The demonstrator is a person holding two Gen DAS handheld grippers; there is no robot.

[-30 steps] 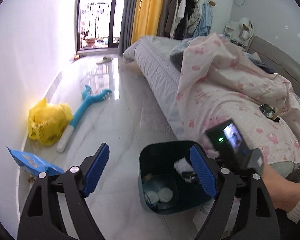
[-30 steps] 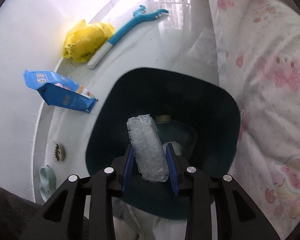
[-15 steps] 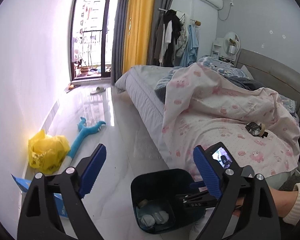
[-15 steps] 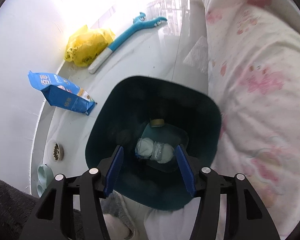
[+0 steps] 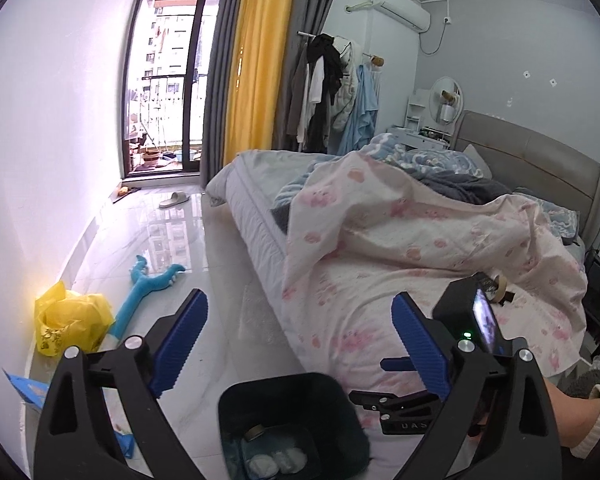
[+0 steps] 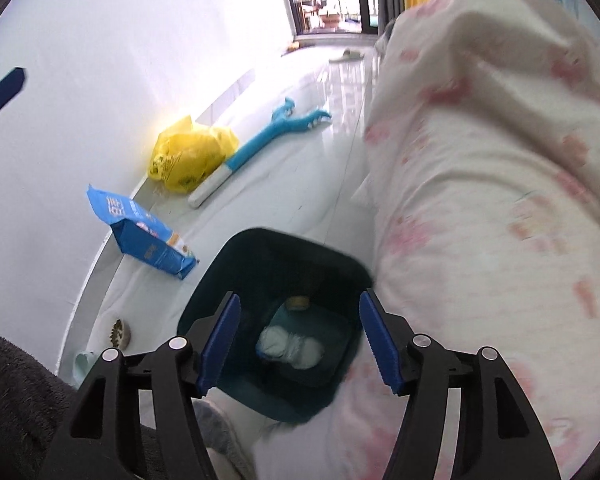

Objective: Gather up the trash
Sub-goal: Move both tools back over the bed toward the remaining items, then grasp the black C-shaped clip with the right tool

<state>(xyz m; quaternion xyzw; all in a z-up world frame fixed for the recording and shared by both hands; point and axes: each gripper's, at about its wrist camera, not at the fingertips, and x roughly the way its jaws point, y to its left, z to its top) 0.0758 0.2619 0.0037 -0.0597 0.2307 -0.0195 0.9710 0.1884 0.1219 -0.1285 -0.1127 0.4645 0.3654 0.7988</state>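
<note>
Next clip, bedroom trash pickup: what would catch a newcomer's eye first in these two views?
Probably the yellow plastic bag against the white wall, with a blue toothbrush-shaped toy beside it and a blue packet nearer the camera. Next, the dark bin on the floor beside the bed, white wads at its bottom, directly under the open, empty right tool. The pink-patterned quilt fills the bed.
</note>
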